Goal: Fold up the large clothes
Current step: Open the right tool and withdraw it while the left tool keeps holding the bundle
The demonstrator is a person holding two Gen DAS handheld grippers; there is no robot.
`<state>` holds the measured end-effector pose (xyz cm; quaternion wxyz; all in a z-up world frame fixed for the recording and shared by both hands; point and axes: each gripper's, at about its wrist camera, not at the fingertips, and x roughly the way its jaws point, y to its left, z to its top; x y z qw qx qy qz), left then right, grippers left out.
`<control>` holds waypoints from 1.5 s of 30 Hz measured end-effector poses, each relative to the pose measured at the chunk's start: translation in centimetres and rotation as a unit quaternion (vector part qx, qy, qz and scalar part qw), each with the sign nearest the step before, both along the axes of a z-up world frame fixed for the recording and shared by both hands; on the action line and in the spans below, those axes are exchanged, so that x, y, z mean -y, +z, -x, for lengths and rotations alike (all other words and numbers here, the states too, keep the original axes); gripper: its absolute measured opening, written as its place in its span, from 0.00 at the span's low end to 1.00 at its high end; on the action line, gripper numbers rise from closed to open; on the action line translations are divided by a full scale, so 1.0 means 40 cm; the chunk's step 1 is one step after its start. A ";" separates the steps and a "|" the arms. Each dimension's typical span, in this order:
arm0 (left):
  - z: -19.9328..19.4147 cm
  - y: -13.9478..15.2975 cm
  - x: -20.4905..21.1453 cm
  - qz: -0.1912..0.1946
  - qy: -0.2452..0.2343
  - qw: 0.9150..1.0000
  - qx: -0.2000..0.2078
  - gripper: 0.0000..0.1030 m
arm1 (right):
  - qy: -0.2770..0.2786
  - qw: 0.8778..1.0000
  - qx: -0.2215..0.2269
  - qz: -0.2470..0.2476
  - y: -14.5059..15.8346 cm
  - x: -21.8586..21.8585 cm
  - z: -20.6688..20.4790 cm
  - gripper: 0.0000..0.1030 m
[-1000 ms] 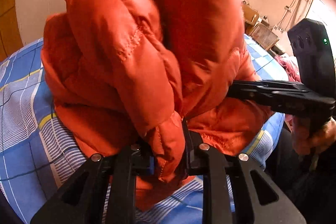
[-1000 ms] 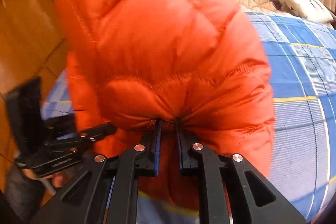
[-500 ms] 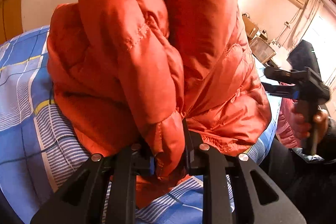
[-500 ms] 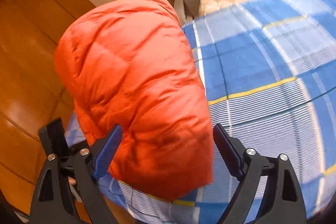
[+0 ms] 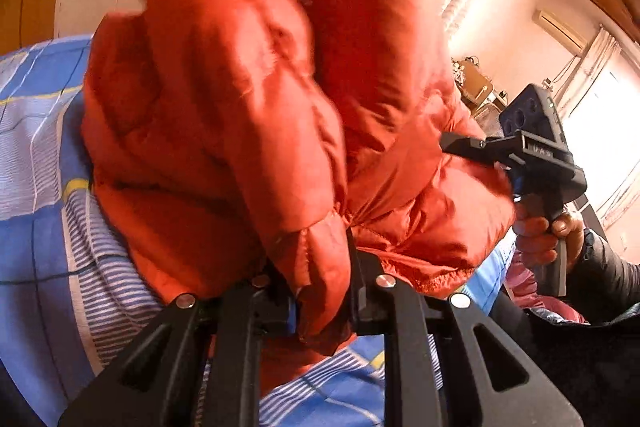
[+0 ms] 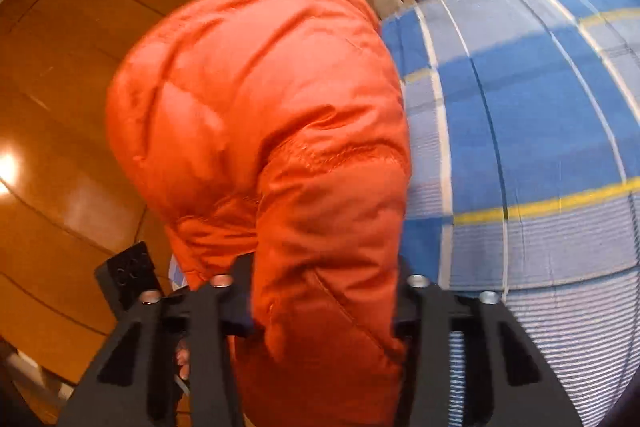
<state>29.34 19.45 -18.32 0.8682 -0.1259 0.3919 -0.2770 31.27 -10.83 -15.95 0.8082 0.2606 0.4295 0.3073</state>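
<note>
Left wrist view: left gripper (image 5: 320, 301) clamped on cuff of orange puffer jacket (image 5: 248, 115), bunched on blue plaid bedspread (image 5: 36, 155). Right gripper (image 5: 448, 143) at jacket's far side, in hand (image 5: 548, 235).

Right wrist view: right gripper (image 6: 324, 301) jaws just closing around jacket (image 6: 260, 115) fold; pad contact not discernible.

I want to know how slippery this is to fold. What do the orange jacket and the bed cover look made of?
Orange jacket: likely down-filled nylon or polyester shell, judging by the slight sheen, puffy quilted sections and stitched seams. Bed cover: probably woven cotton, matte, with a printed blue check and yellow lines.
</note>
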 end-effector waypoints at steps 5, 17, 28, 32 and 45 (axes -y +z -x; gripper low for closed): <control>0.004 0.062 0.039 0.013 -0.015 0.999 0.026 0.15 | -0.005 0.998 0.056 -0.017 0.099 0.050 0.043 0.29; -0.048 0.106 0.344 -0.015 -0.086 0.995 0.042 0.15 | -0.130 0.989 0.070 0.005 0.134 0.378 0.147 0.28; -0.077 0.002 0.428 -0.064 -0.066 0.996 -0.015 0.15 | -0.193 0.976 -0.020 0.096 -0.054 0.443 0.103 0.33; -0.043 0.025 0.415 -0.072 -0.049 0.996 0.003 0.15 | -0.206 0.974 -0.012 0.090 -0.022 0.449 0.132 0.57; -0.068 -0.071 0.332 -0.044 -0.019 0.999 -0.009 0.15 | -0.242 0.957 0.029 0.159 -0.008 0.369 0.200 0.58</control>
